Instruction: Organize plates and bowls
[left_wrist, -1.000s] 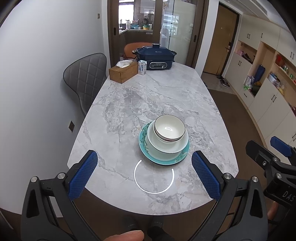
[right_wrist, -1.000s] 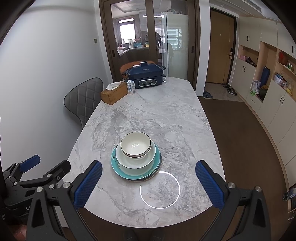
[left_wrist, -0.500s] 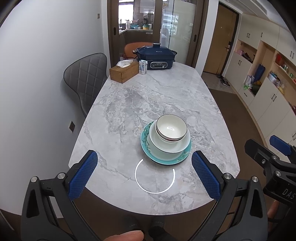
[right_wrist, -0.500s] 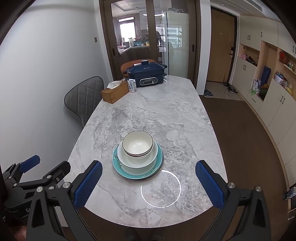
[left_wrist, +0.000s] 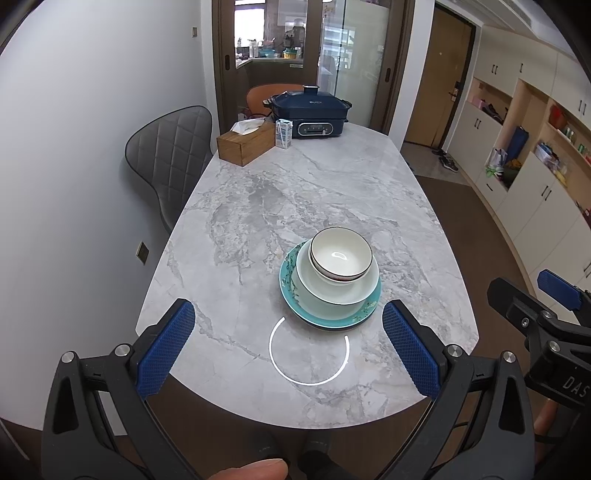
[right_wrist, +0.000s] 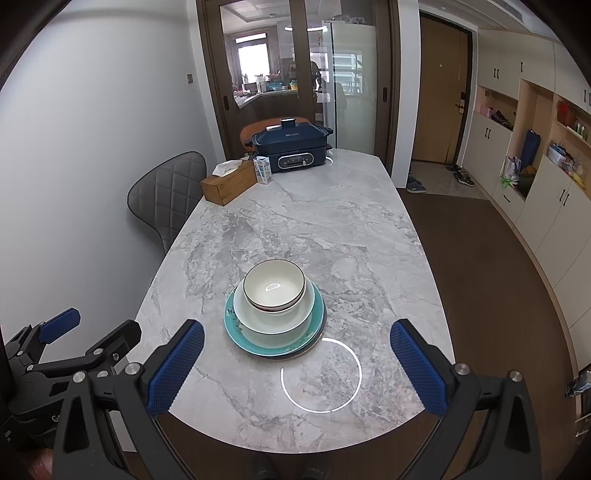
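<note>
Bowls and plates stand as one stack near the front edge of the marble surface (left_wrist: 332, 184), the landmark for this report. Small white bowl (left_wrist: 340, 258) with a dark rim sits uppermost, nested in a wider pale bowl (left_wrist: 332, 291), which rests on a teal plate (left_wrist: 295, 291) with a floral pattern. In the right wrist view a darker plate edge (right_wrist: 320, 332) shows under the teal plate (right_wrist: 232, 325); whether it is a separate plate cannot be told.

Left tool (left_wrist: 288, 350) is held level, short of the stack and above the surface's front edge, jaws spread wide, holding nothing. Right tool (right_wrist: 295, 363) is held likewise, to the stack's right, jaws equally wide and empty. Each tool appears at the margin of the other's view. A fingertip (left_wrist: 255, 469) of the person shows at the bottom of the left wrist view.

A white ring marking (left_wrist: 309, 350) lies on the surface just in front of the stack, the plate overlapping its far side.

Writing: the dark blue electric cooker (left_wrist: 308, 114) at the far end of the surface carries a brand on its lid side, too small to read with certainty. Beside it stand a small carton (left_wrist: 283, 133) and a wooden tissue box (left_wrist: 245, 146). Letters "DAS" (left_wrist: 574, 384) are readable on the right tool's body.
</note>
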